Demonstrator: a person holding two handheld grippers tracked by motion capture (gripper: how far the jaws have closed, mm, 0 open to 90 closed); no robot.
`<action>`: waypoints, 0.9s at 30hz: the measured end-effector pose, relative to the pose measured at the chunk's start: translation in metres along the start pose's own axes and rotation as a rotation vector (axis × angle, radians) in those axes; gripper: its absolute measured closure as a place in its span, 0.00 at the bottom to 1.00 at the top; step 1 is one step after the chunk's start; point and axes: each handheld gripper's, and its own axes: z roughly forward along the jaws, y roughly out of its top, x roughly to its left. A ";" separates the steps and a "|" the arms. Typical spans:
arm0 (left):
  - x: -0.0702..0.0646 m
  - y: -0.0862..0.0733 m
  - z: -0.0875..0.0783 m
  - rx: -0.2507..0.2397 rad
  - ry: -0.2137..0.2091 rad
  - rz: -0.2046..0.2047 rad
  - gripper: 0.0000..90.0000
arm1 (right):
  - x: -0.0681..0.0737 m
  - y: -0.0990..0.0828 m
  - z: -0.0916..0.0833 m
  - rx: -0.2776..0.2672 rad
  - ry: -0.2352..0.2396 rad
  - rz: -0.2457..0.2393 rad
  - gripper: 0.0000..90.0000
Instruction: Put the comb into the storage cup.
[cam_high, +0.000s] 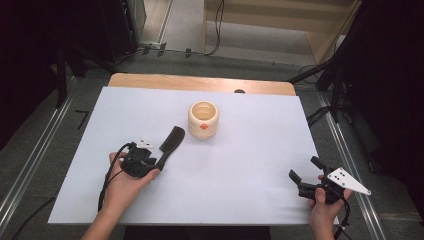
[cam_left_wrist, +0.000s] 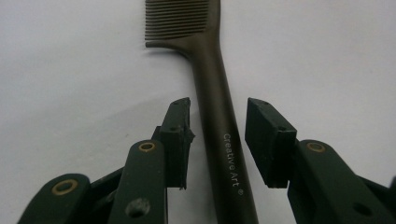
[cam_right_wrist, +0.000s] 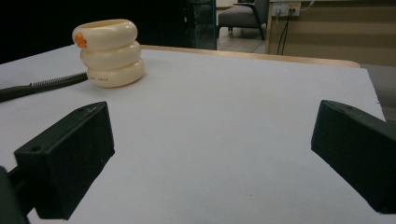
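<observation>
Your left gripper (cam_left_wrist: 217, 135) is straddling the comb (cam_left_wrist: 219, 135) handle, jaws parted, not touching; your right gripper (cam_high: 306, 176) is resting wide open, well apart from the comb.

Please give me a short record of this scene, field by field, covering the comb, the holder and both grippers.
surface: white table
comb: dark comb, lying flat, teeth end toward the holder
holder: cream ribbed holder, upright, open top, orange mark on its side
comb and holder: close, not touching
left gripper: left gripper over the comb's handle, fingers on either side, small gaps showing, not pressing
right gripper: right gripper near the table's right edge, fingers wide apart, nothing between them
</observation>
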 end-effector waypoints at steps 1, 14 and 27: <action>-0.001 0.000 0.001 0.003 0.009 -0.001 0.68 | 0.000 0.000 0.000 0.000 0.000 0.000 0.00; -0.009 -0.005 0.006 -0.005 0.096 0.005 0.81 | 0.000 0.000 0.000 0.000 -0.003 -0.003 0.00; -0.003 -0.017 0.003 -0.094 0.087 -0.008 0.81 | 0.001 0.001 0.001 0.003 -0.006 -0.013 0.00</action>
